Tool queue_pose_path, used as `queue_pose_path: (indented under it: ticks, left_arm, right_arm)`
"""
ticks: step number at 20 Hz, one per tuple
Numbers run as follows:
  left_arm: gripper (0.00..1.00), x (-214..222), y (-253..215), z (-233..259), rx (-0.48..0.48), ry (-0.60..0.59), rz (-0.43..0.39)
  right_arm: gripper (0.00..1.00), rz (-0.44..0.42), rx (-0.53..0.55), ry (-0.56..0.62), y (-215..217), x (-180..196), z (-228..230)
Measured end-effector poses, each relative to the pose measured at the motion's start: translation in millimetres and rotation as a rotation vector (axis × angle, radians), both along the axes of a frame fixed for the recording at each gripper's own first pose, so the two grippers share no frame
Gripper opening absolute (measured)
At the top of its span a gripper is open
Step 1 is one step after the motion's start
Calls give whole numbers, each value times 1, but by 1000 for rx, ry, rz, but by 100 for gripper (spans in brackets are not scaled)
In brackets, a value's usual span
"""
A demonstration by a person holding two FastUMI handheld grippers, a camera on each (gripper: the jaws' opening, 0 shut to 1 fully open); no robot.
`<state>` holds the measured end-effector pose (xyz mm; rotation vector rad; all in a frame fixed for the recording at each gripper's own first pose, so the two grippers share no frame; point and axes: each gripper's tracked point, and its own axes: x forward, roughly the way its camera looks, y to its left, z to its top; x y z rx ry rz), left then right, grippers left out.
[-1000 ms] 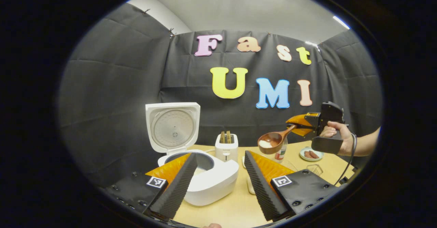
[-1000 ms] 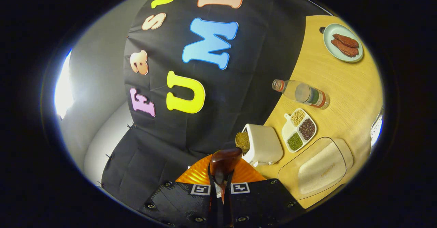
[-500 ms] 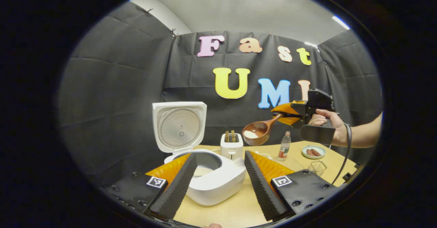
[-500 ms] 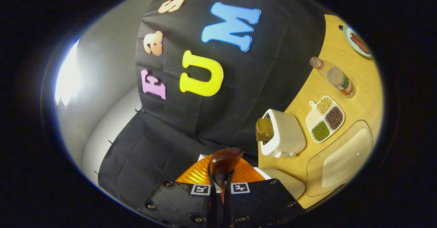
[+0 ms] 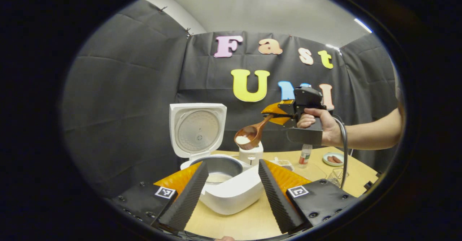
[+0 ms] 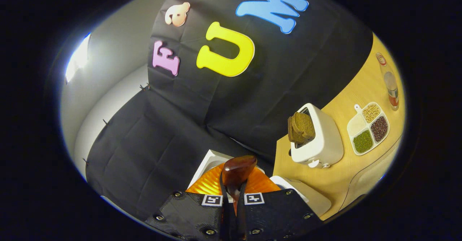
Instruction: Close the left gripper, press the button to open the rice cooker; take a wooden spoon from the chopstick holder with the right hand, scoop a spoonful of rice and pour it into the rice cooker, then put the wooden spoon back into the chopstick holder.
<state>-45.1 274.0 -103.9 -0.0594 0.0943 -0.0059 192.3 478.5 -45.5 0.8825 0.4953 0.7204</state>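
Over the bench (image 5: pixel 252 219) we carry the spoon (image 5: pixel 248 136), loaded with rice and clamped in our right gripper (image 5: pixel 276 114), just short of the open cooker (image 5: pixel 223 181). Left gripper (image 5: pixel 231 187) hangs apart. Next, we reckon: reach over the pot and tip.

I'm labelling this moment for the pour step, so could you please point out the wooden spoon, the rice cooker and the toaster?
wooden spoon (image 5: pixel 248 137): left gripper view, on its bowl holding rice.
rice cooker (image 5: pixel 236 195): left gripper view, on the white body's front wall.
toaster (image 6: pixel 323 140): right gripper view, on its white side.
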Motion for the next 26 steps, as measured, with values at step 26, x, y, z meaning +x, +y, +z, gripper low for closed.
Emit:
queue_pose_path:
  ticks: [26]
  left_arm:
    - [96, -19, 30, -12, 20, 9, 92]
  right_arm:
    - [7, 382, -795, -744, 163, -56, -50]
